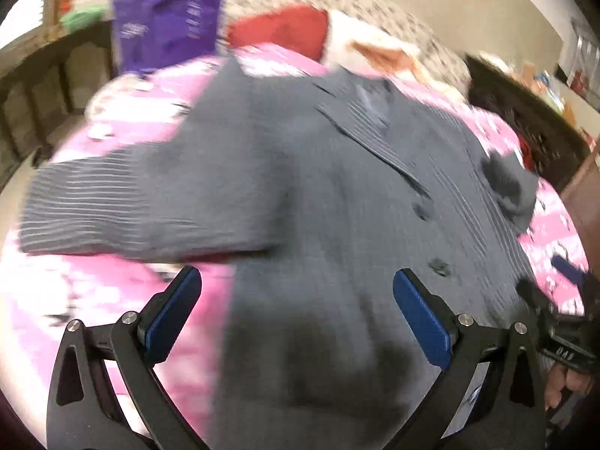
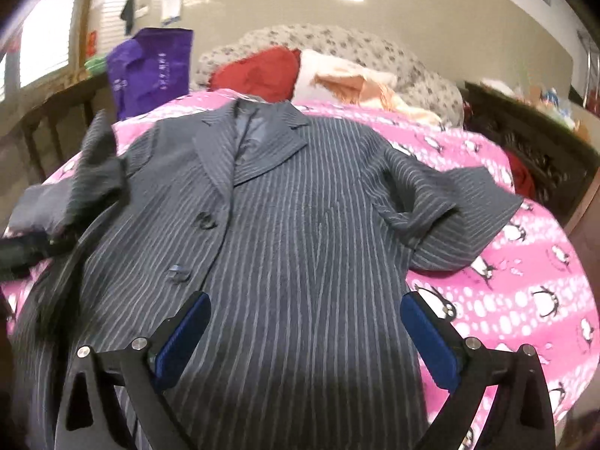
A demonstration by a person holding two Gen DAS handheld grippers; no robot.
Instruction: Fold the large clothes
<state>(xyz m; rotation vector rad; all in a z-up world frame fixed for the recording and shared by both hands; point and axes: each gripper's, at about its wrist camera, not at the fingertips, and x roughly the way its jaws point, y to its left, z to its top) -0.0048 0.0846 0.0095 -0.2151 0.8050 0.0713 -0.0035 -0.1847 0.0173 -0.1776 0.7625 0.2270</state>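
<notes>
L hand-held gripper [image 1: 296,322] wide open, empty | R hand-held gripper [image 2: 305,337] same | over coat [image 2: 300,225]

- The left wrist view is smeared with motion blur; the pinstripes of the grey jacket [image 1: 318,195] wash out over much of its front, and its hem runs off the bottom edge
- The pink blanket [image 1: 123,142] shows only white smudges there; its print is unreadable
- The purple bag [image 2: 150,71] carries lettering too small to read
- The dark shelf [image 2: 532,142] holds clutter too blurred to name
</notes>
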